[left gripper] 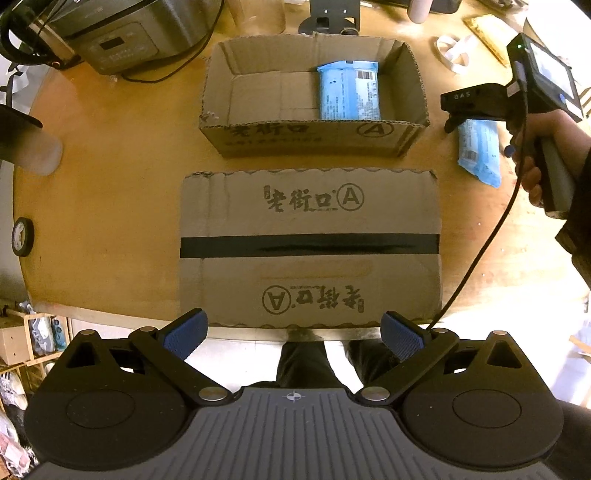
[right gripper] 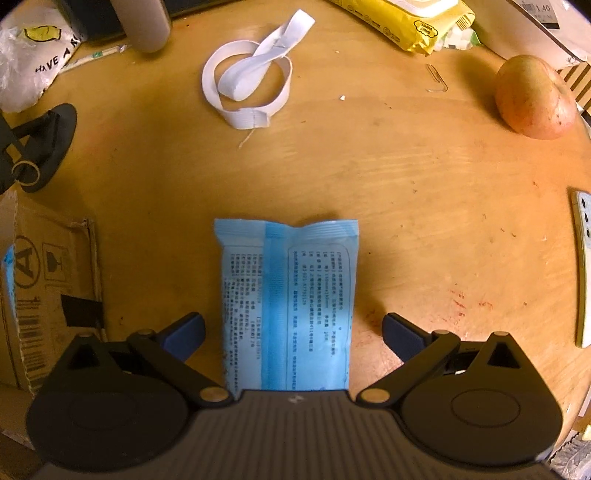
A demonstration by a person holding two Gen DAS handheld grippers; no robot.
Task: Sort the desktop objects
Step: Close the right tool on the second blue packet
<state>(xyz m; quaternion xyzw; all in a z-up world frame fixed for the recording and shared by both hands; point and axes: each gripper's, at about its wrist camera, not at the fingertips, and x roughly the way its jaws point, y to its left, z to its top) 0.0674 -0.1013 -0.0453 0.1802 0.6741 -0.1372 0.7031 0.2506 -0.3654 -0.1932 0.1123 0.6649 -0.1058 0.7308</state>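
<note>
An open cardboard box [left gripper: 406, 136] sits on the round wooden table [left gripper: 110, 177] with one blue tissue pack [left gripper: 349, 90] inside it. A flat cardboard lid [left gripper: 310, 243] with a black tape stripe lies in front of it. My left gripper [left gripper: 293, 334] is open and empty above the lid's near edge. A second blue pack [right gripper: 288, 306] lies on the table right of the box, also in the left wrist view [left gripper: 480, 155]. My right gripper [right gripper: 293, 332] is open, its fingers on either side of this pack; it also shows in the left wrist view [left gripper: 448, 123].
A white strap loop [right gripper: 247, 81], a yellow wipes pack [right gripper: 402, 22], an apple [right gripper: 532, 98], a paperclip [right gripper: 437, 79] and a phone [right gripper: 583, 269] lie beyond the pack. A cooker [left gripper: 122, 33] and a tape roll [left gripper: 22, 236] are at the left. The box corner [right gripper: 48, 280] is at the right gripper's left.
</note>
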